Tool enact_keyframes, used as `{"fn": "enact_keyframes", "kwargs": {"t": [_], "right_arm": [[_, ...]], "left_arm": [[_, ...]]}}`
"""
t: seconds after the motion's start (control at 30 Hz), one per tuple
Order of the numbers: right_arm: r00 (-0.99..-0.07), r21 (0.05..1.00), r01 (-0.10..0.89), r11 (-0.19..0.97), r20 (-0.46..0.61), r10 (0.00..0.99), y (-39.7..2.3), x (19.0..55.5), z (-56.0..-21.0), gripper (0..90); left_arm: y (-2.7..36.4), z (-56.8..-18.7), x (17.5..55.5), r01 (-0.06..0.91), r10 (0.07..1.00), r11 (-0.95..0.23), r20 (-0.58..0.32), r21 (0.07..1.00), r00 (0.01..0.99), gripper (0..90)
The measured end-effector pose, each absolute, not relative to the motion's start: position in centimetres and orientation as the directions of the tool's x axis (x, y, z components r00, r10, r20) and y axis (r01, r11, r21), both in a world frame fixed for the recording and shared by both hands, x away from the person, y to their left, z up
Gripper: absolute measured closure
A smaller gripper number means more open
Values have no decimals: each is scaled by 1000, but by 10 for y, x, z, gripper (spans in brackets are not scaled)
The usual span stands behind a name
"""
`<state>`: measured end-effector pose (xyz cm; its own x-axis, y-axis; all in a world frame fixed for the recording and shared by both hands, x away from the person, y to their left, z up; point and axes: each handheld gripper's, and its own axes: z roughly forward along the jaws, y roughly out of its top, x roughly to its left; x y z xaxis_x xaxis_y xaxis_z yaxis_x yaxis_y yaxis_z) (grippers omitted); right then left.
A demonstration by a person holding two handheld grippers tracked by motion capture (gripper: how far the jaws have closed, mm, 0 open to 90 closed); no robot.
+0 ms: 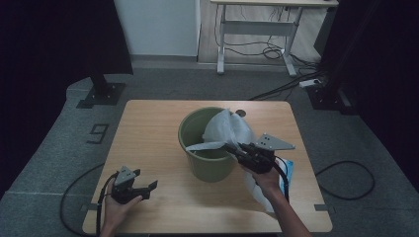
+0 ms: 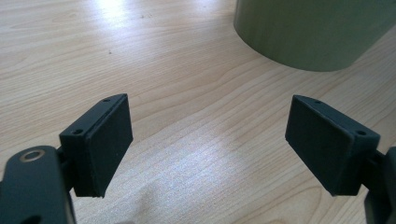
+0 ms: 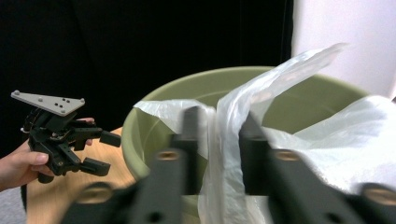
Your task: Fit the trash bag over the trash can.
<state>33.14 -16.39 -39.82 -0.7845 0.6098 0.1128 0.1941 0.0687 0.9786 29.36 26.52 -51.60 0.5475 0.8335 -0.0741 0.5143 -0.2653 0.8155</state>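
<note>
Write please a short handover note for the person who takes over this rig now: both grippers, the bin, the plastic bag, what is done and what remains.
Left gripper: open, holding nothing, low over the table at front left, apart from the green bin.
Right gripper: at the bin's near right rim; a fold of the white plastic bag runs between its fingers, which stand slightly apart. Whether they press the film, I cannot tell.
Done: part of the bag lies in the bin's mouth.
Left: much of the bag hangs outside on the right, down to the table. It probably needs spreading over the rim, likely using the left gripper too.
</note>
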Motion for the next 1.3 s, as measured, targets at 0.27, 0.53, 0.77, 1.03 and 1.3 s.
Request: {"fn": "enact_keyframes", "kwargs": {"t": [0.27, 0.53, 0.77, 1.03, 1.3], "right_arm": [[-735, 994, 102, 41, 47, 676, -182, 298, -386, 323], [-667, 987, 154, 45, 70, 742, -216, 275, -413, 235], [-619, 969, 242, 44, 119, 776, -230, 270, -454, 205], [-597, 947, 311, 78, 131, 791, -217, 273, -490, 191], [-561, 928, 354, 117, 110, 820, -211, 282, -508, 236]], "left_arm": [[266, -515, 293, 512, 834, -261, -76, 819, 547, 147], [266, -513, 293, 507, 833, -257, -78, 823, 548, 147], [263, -511, 294, 503, 836, -255, -73, 826, 544, 145], [260, -510, 294, 502, 837, -252, -74, 827, 542, 145], [262, -509, 293, 498, 840, -245, -74, 832, 537, 146]]}}
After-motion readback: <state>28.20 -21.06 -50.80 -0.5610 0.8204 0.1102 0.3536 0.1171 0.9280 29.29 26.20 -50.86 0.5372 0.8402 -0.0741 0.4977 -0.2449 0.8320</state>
